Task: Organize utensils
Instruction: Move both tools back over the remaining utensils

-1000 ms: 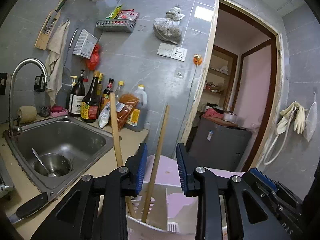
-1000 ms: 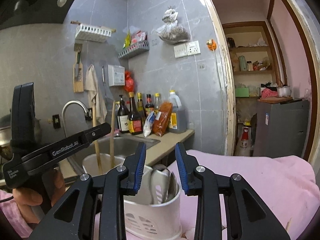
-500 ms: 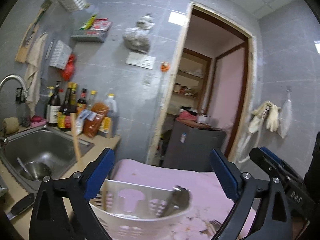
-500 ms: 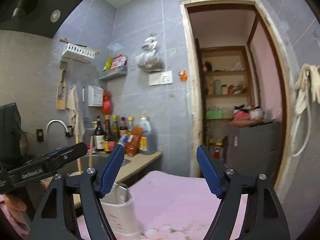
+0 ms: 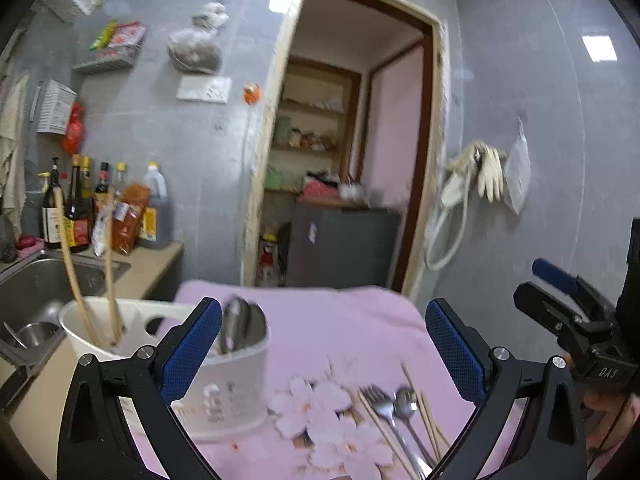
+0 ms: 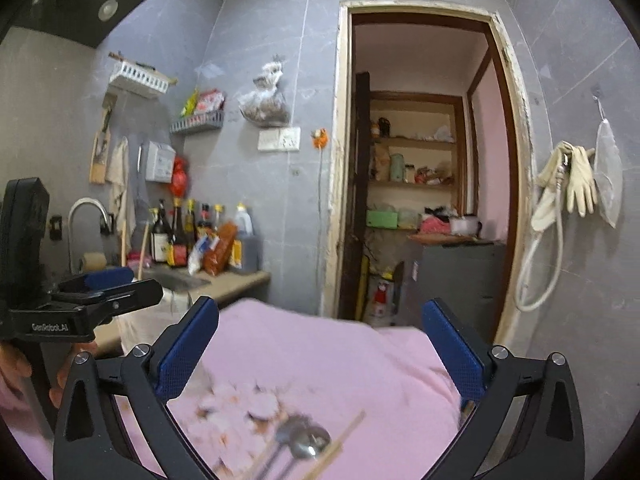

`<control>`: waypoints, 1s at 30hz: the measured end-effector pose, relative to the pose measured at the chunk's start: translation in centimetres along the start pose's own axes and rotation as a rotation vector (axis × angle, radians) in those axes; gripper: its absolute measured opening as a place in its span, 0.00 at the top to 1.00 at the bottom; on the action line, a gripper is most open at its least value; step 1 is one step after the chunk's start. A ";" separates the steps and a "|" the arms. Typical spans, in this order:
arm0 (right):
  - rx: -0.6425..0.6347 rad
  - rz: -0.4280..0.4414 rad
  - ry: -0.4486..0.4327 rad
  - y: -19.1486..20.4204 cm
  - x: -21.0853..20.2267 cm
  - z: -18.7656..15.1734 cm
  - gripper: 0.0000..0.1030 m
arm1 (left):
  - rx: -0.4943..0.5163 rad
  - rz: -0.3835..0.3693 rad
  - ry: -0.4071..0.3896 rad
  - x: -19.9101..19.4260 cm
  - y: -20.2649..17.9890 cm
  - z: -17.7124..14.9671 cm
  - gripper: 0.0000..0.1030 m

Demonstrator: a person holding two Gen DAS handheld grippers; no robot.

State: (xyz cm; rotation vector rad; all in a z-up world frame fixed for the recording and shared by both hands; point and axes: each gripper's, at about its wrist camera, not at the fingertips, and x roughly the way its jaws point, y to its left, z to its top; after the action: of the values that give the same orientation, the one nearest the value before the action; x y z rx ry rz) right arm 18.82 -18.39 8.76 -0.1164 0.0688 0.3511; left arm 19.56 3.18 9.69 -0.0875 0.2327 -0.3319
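Both hand-held grippers [image 5: 323, 350] [image 6: 320, 350] swung right; loose utensils [image 5: 394, 412] lie below

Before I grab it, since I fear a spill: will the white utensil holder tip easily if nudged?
Probably somewhat. The white utensil holder looks like light plastic, and two long chopsticks lean out one side, raising its load. The soft pink cloth beneath may let it rock rather than slide.

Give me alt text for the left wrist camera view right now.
Open left tongs hover over a pink flowered cloth where a fork, spoon and loose chopsticks lie. At left, a white utensil holder holds two chopsticks in one compartment and metal utensils in another.
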 end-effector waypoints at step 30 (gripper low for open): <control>0.062 0.127 0.636 -1.7 1.4 -10.6 0.46 | 0.094 -0.172 0.616 8.3 -4.1 -9.2 0.12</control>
State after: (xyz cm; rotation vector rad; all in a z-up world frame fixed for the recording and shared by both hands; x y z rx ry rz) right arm 20.25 -20.84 -1.65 -0.1594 0.7183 0.4279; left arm 23.65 -3.86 -0.47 0.0914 0.8218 -0.5367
